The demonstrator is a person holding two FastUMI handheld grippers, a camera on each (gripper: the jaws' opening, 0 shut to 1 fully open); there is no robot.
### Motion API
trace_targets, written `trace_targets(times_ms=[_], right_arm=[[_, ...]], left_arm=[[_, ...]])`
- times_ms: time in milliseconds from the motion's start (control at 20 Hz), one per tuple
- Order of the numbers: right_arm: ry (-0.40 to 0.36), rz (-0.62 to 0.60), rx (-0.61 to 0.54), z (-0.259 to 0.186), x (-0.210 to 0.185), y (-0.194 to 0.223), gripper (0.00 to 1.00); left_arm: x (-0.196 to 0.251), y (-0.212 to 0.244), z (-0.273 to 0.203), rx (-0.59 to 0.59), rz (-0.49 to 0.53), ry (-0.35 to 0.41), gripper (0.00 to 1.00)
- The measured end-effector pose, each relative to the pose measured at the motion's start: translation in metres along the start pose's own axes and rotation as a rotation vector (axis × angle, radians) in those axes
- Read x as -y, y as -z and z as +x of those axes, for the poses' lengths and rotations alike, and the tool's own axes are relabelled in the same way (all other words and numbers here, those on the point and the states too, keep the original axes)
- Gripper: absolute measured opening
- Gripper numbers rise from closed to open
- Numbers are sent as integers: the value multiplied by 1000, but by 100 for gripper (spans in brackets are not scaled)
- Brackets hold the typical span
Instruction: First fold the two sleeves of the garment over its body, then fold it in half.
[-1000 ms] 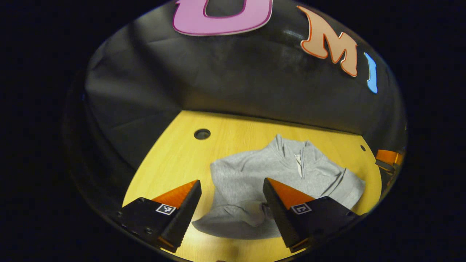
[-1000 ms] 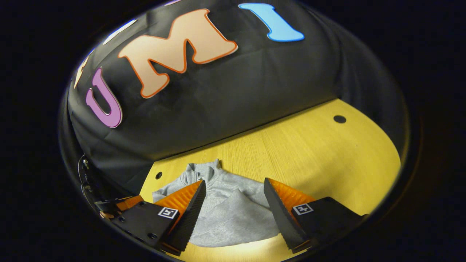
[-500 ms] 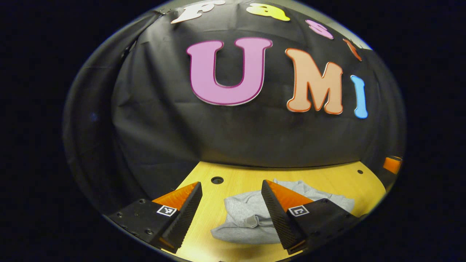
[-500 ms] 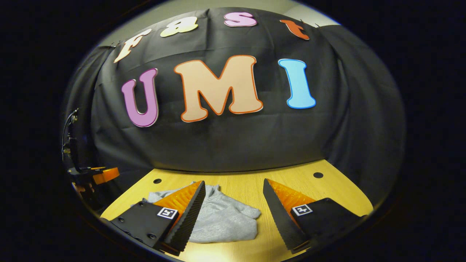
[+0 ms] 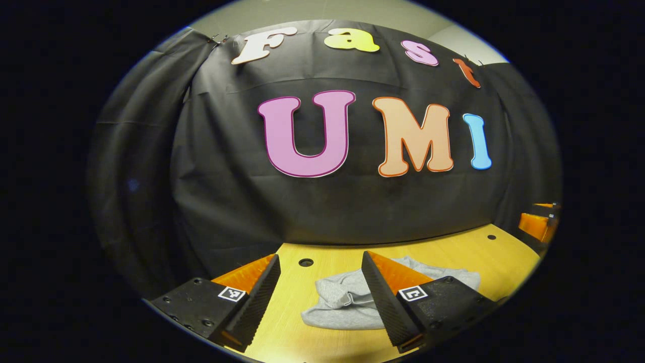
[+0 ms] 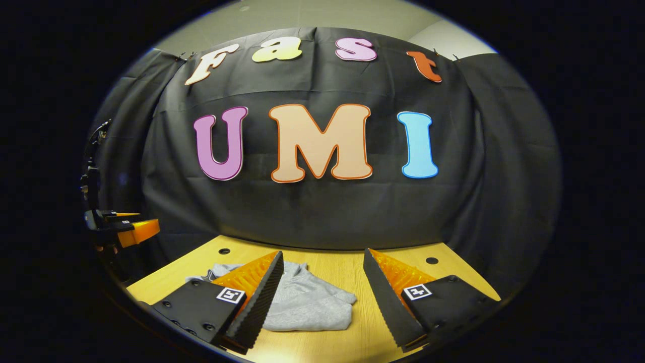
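A grey zip-neck garment point(image 5: 342, 305) lies folded into a compact bundle on the yellow wooden table point(image 5: 463, 252), low in the left gripper view between and behind my fingers. In the right gripper view the same garment point(image 6: 307, 305) sits low and left of centre, partly behind my left finger. My left gripper point(image 5: 320, 262) is open, raised above the table with nothing between its fingers. My right gripper point(image 6: 322, 259) is open too and holds nothing. The other gripper point(image 6: 128, 229) shows small at the far left edge of the right gripper view.
The black cloth wall rises close behind the table. Small round holes mark the tabletop point(image 5: 306, 262) point(image 6: 432, 260). Bare wood lies to the right of the garment in the right gripper view. The other gripper point(image 5: 539, 224) shows at the right edge of the left gripper view.
Both grippers have lifted and tilted up away from the garment, so it has dropped low in both views and more wall shows. The garment stays folded on the table.
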State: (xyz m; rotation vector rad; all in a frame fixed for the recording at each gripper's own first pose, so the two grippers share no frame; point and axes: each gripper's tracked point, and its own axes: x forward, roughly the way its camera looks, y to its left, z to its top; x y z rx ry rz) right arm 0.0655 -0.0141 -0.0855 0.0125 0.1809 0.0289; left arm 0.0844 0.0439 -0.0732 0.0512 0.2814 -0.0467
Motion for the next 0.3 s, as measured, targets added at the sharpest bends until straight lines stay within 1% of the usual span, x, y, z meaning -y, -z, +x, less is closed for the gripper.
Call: trace_targets(times_ms=[150, 200, 300], right_arm=[[11, 23, 27, -2, -1, -8, 95], [16, 24, 43, -3, -1, -12, 98], [21, 20, 63, -8, -2, -17, 98]], left_arm=[[-5, -1, -7, 3, -8, -13, 94], [-8, -2, -10, 5, -7, -18, 94], [-13, -4, -14, 11, -2, -30, 94]])
